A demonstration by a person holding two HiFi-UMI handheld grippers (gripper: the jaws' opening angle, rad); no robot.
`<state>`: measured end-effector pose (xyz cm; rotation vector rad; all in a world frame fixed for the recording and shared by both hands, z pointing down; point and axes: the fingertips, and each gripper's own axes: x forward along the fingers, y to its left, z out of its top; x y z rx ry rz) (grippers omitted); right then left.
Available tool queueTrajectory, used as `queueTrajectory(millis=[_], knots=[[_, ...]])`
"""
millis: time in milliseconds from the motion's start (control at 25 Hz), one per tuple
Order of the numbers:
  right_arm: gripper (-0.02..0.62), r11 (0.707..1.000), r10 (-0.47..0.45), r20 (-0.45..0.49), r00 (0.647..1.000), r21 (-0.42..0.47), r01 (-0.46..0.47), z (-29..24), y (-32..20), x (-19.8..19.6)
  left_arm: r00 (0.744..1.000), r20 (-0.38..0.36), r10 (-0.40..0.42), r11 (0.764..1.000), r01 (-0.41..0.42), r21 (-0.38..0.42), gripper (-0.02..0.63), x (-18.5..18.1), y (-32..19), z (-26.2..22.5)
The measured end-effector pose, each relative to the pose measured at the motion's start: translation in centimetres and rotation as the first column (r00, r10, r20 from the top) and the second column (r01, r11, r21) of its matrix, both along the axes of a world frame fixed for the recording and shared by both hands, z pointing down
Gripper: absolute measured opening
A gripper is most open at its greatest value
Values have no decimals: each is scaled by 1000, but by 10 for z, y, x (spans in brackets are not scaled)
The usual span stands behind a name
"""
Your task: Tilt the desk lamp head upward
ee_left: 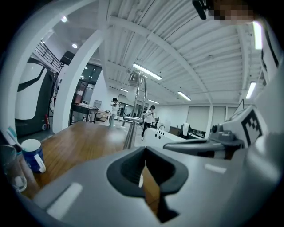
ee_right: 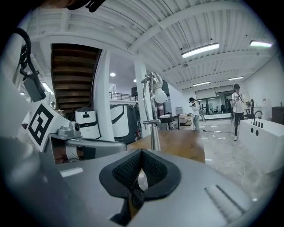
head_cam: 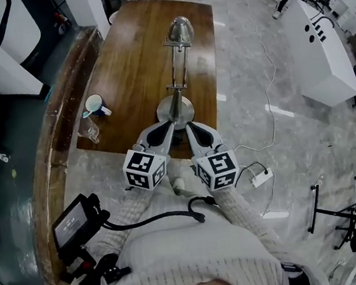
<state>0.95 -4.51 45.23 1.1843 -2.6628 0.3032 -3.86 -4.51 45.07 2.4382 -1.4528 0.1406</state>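
Note:
A chrome desk lamp stands on the wooden table, its round base near the front edge and its head far out over the table. In the right gripper view the lamp head points down with a white bulb showing. My left gripper and right gripper sit side by side just before the base, one on each side of the stem, not touching it. Both are shut with nothing between the jaws. The lamp stem rises ahead of the left gripper, and the right gripper faces the stem.
A blue and white mug and a clear glass stand at the table's left front corner. On the floor to the right lie a white power strip and its cable. A white counter stands further right, a black tripod nearer.

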Motion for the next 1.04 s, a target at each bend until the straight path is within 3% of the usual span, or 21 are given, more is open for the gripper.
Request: queueTrajectory(millis=[520, 680, 1040], knots=[[-3, 999, 27, 5, 1000, -35, -27, 16, 11, 8, 998, 15, 57, 998, -57, -16, 8, 16, 12, 15], [-3, 1000, 30, -16, 999, -1, -30, 12, 12, 7, 996, 21, 85, 996, -85, -5, 8, 20, 14, 14], [-3, 1000, -1, -19, 1000, -14, 1, 11, 17, -2, 997, -10, 79, 997, -79, -16, 8, 21, 21, 12]])
